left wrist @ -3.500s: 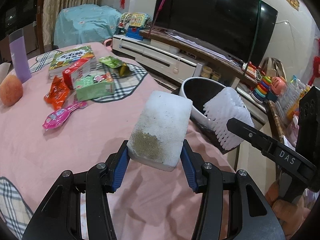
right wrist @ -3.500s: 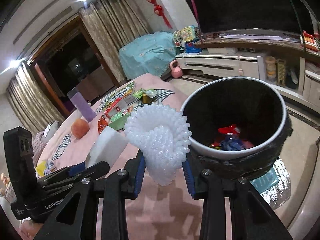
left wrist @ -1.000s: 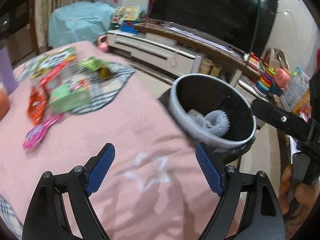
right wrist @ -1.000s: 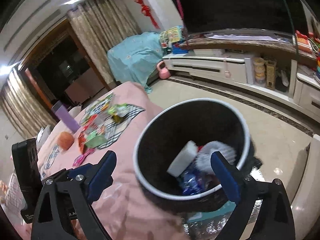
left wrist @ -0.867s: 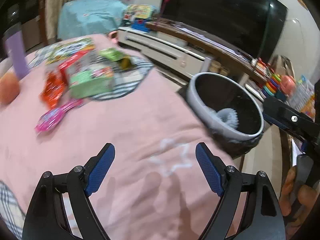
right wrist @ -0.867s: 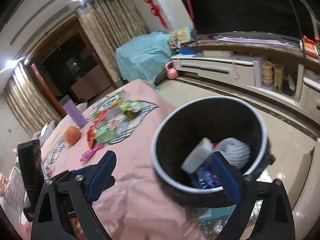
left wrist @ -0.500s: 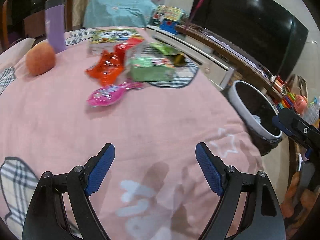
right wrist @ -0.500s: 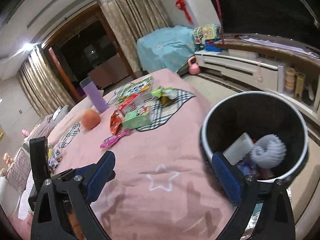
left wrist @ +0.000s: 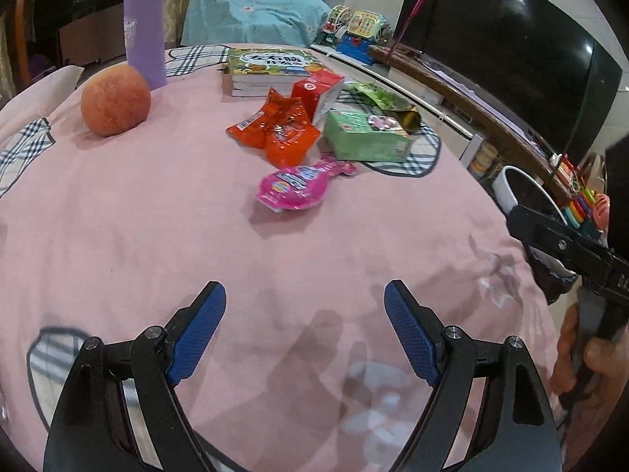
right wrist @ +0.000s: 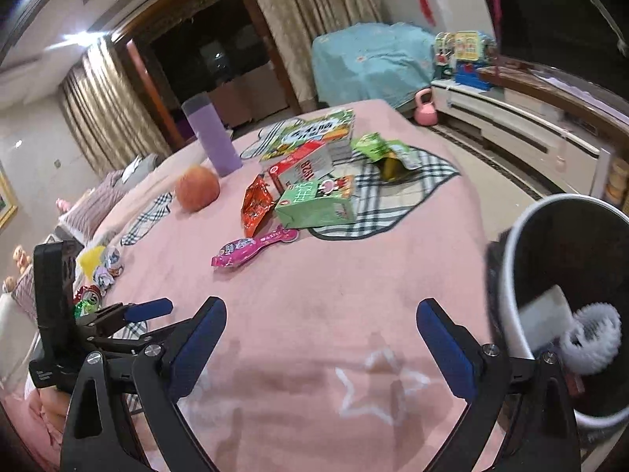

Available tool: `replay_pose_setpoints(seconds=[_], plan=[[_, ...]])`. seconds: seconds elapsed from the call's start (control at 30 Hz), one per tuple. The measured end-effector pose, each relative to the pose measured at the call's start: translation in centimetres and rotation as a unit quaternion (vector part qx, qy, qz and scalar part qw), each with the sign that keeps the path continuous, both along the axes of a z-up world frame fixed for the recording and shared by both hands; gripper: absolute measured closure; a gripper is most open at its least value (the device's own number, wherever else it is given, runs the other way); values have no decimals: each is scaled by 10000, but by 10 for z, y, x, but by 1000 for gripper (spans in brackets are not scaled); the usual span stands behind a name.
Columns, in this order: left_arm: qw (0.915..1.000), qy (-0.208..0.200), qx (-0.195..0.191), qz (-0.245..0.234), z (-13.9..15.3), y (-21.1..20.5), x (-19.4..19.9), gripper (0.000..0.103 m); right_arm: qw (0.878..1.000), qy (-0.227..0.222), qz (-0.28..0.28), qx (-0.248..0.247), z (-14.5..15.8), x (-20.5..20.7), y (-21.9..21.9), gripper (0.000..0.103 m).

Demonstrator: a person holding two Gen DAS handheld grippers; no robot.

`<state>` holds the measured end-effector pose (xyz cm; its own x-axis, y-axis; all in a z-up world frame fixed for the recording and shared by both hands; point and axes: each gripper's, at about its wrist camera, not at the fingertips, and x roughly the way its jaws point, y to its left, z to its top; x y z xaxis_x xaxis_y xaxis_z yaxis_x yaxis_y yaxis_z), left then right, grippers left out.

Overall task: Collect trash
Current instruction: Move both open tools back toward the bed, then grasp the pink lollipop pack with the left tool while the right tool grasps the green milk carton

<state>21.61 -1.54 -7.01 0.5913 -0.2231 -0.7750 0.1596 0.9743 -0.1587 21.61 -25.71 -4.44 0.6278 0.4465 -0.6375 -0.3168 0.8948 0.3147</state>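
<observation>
My left gripper (left wrist: 304, 299) is open and empty above the pink tablecloth (left wrist: 157, 236). Ahead of it lie a pink wrapper (left wrist: 298, 188), an orange wrapper (left wrist: 277, 129), a green carton (left wrist: 365, 135), a red carton (left wrist: 320, 90) and a green foil wrapper (left wrist: 377, 96). My right gripper (right wrist: 320, 318) is also open and empty over the cloth, with the pink wrapper (right wrist: 251, 247) and green carton (right wrist: 318, 200) beyond it. At the right stands the trash bin (right wrist: 511, 259), with a white sponge (right wrist: 544, 314) and a white foam net (right wrist: 589, 336) inside.
An orange fruit (left wrist: 116, 100), a purple bottle (left wrist: 145, 29) and a stack of books (left wrist: 267, 69) stand at the far side of the table. A TV cabinet (right wrist: 511, 126) and toys line the wall. Small wrappers (right wrist: 96, 271) lie at the table's left edge.
Both grippers swung away from the bin and back over the table; the wrappers and cartons now lie ahead of them. Both stayed open and empty.
</observation>
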Motion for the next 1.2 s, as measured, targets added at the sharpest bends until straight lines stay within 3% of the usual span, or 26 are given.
replay_pose_setpoints(seconds=[0.3,0.57,0.67,0.7,0.83,1.0,1.2], plan=[[9996,-53,216,-172,2,8,43,18,9960,59,532,-720,1,65,37,5],[9978,-170,410,-489,0,-8,79,20,9984,322,320,-340,-7,97,28,5],[9964,-162,505,-655,-3,-17,87,43,9985,347,324,-271,-8,100,29,5],[9963,-109,489,-703,-5,-18,90,55,9984,349,347,-284,-8,102,30,5],[9966,-55,358,-745,-9,-13,87,58,9979,307,474,-317,-5,108,37,5],[9992,60,149,-365,-8,13,66,58,9984,245,463,-189,-3,129,44,5],[9971,122,-303,690,-10,65,41,58,9993,281,255,2,-10,156,48,8]])
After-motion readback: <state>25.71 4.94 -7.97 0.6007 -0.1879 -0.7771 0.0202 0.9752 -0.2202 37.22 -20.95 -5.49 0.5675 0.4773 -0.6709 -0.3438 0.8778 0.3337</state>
